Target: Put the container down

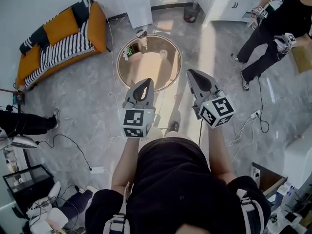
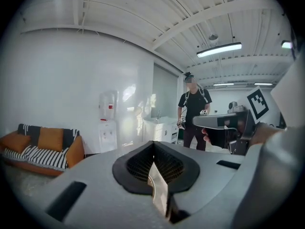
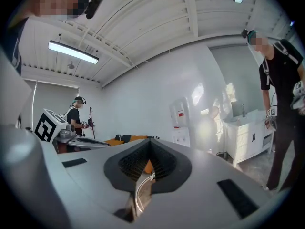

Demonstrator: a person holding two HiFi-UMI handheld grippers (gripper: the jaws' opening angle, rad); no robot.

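A round wooden table (image 1: 169, 77) stands on the floor below and ahead of me. A small jar-like container (image 1: 142, 35) with a dark top, a green item (image 1: 129, 51) and a pale cup (image 1: 164, 54) sit on it. My left gripper (image 1: 145, 82) is held up in the air over the table's near edge, jaws together and empty. My right gripper (image 1: 192, 73) hovers beside it, off the table's right rim, also closed on nothing. In the left gripper view the jaws (image 2: 153, 154) meet at the tip, and the right gripper view shows the same (image 3: 150, 147).
An orange and striped sofa (image 1: 58, 33) stands at the far left. At the back are a white water dispenser (image 1: 136, 4) and a dark bin (image 1: 191, 12). Another person (image 1: 273, 28) with grippers stands at the far right. Cables (image 1: 73, 143) trail over the floor.
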